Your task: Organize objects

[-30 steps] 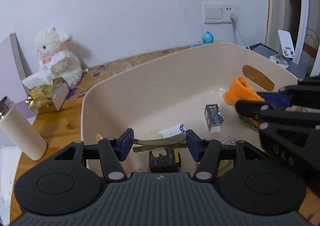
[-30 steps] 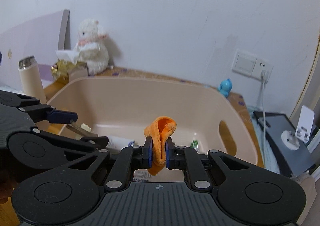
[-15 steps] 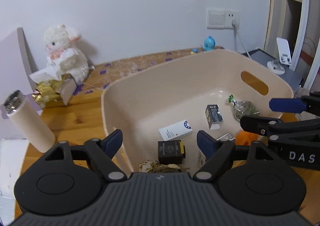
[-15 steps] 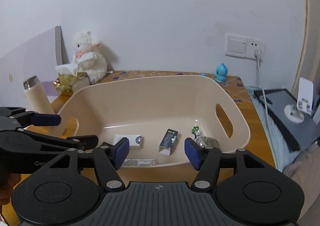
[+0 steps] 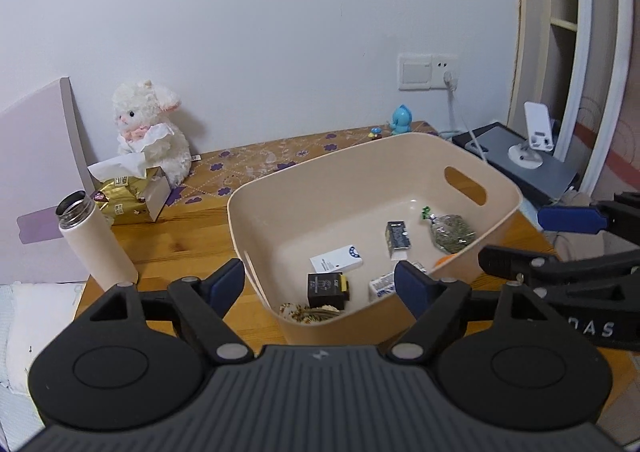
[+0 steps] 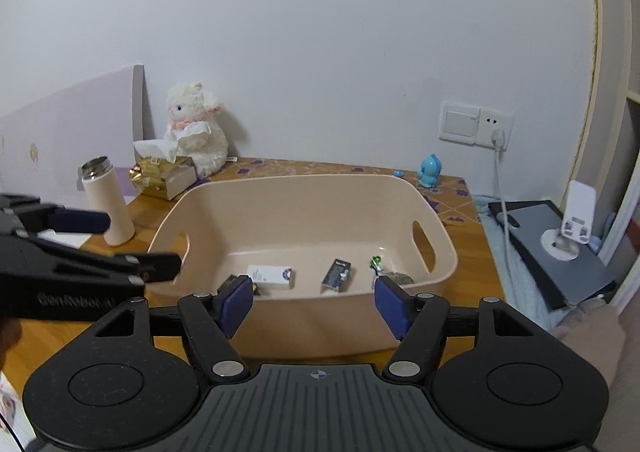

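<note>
Left gripper [image 5: 320, 284] and right gripper [image 6: 316, 302] are both hanging at the near side of the beige bin [image 5: 256, 236], jaws spread wide, nothing between the blue pads. Inside the bin a patterned hair clip [image 5: 306, 312] is lying against the near wall, with a black box [image 5: 325, 288] just behind it, a white card box [image 5: 337, 259] and a dark packet [image 5: 398, 239] toward the middle, a clear bag of green bits [image 5: 450, 230] near the right handle slot, and an orange scrap [image 5: 445, 260] peeking by the right wall. Beyond, on the wooden table [image 5: 180, 248], a cream flask [image 5: 96, 242] is standing open left of the bin, with a gold tissue box [image 5: 128, 197] and a white plush lamb [image 5: 150, 133] sitting by the wall.
</note>
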Available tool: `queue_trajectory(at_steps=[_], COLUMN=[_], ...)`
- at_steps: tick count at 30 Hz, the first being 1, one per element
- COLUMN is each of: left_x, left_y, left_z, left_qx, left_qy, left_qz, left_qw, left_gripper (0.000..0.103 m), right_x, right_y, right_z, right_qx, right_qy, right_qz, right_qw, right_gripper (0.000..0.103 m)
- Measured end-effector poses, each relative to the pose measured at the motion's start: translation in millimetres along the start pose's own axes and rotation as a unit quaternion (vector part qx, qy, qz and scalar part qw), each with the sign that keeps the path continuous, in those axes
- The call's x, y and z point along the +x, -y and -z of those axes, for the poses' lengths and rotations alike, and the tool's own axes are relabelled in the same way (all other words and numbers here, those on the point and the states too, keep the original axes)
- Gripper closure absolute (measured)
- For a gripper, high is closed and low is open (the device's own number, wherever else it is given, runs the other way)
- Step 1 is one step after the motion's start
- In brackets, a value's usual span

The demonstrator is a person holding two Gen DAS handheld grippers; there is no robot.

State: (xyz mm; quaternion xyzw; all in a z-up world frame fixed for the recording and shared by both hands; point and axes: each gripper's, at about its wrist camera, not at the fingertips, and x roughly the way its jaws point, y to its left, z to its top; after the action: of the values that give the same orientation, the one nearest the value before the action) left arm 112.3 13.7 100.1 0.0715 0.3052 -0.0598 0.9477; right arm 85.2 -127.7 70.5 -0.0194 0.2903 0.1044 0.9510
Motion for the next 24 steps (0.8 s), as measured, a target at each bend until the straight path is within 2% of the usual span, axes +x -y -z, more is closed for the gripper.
queue_trajectory(at_steps=[14, 24], left_x=[-69.1, -98.7], left_y=[4.1, 0.5], left_z=[27.6, 60.6], left_qx=[-0.026, -0.029], left_qy=[0.007, 0.004], left_qz=[0.016, 0.001], left_qw=[0.9995, 0.9996], left_gripper=[0.02, 0.02], right_x=[-72.1, -102.6], right_y=[-11.2, -15.4], right_z=[24.3, 50.8], right_qx=[0.009, 0.022], right_qy=[0.008, 0.013], right_qz=[0.009, 0.001], right_qw=[1.0, 1.0], right_gripper=[0.03, 0.03])
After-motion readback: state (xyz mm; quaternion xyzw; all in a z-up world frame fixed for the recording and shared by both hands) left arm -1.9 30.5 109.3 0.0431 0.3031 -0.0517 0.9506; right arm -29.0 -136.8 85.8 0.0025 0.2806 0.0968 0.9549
